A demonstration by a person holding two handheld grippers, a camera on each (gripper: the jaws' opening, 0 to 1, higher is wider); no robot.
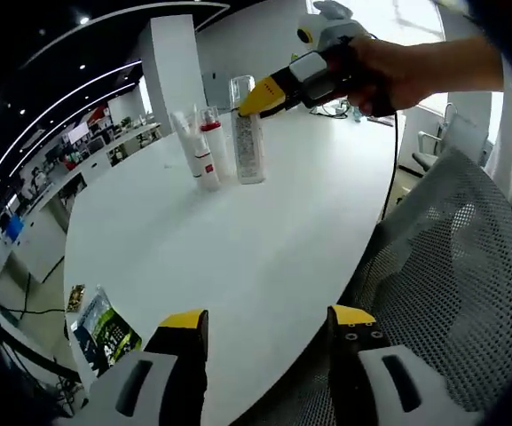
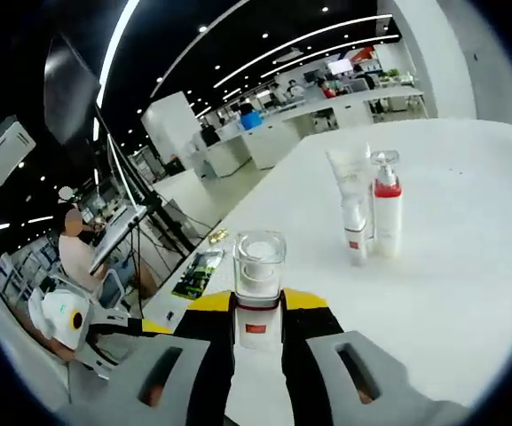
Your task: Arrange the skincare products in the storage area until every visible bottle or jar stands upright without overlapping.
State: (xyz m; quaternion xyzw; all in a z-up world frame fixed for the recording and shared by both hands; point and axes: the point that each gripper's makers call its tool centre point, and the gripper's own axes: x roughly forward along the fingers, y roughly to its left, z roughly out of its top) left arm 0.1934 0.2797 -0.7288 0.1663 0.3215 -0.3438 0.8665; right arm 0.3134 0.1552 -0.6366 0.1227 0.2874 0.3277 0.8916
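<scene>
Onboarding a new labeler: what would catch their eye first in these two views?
The right gripper, shut on a clear-capped bottle standing on the white table. In the left gripper view it stands beside a tube and a red-collared bottle at the far side. The left gripper hangs open at the near edge, by a mesh chair.

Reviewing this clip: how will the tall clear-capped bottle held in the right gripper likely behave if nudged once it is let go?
The clear-capped bottle looks tall and narrow, so it probably tips easily when pushed near the cap. Its body seems smooth and rigid, so it may slip between the jaws of the right gripper. If it topples, its apparently round body could roll on the smooth white table, perhaps into the neighbouring tube.
</scene>
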